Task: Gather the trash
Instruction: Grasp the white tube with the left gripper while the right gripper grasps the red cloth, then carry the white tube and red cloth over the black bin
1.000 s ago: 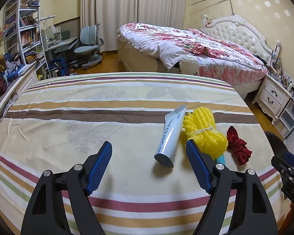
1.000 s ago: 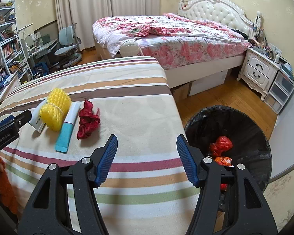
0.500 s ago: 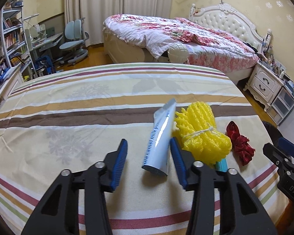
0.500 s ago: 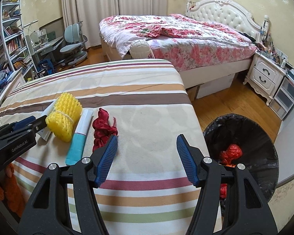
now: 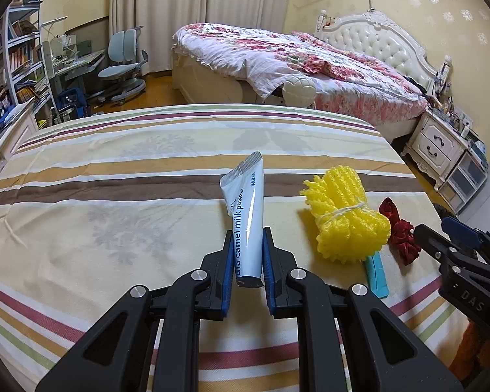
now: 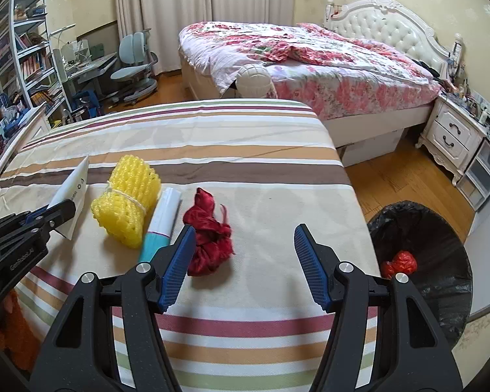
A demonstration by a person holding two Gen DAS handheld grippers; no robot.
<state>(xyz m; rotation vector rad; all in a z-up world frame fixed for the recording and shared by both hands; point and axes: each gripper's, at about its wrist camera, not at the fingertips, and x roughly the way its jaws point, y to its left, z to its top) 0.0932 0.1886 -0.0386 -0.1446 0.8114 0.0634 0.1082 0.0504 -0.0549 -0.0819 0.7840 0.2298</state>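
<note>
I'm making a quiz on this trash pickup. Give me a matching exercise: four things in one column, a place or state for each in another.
Things:
1. white tube
2. yellow foam net
3. red cloth
4. right gripper

States:
A. open, holding nothing
B. clamped in the left gripper
C. crumpled beside the right gripper's left finger
D. bundled with string

Pairs: 1-B, 2-D, 3-C, 4-A
</note>
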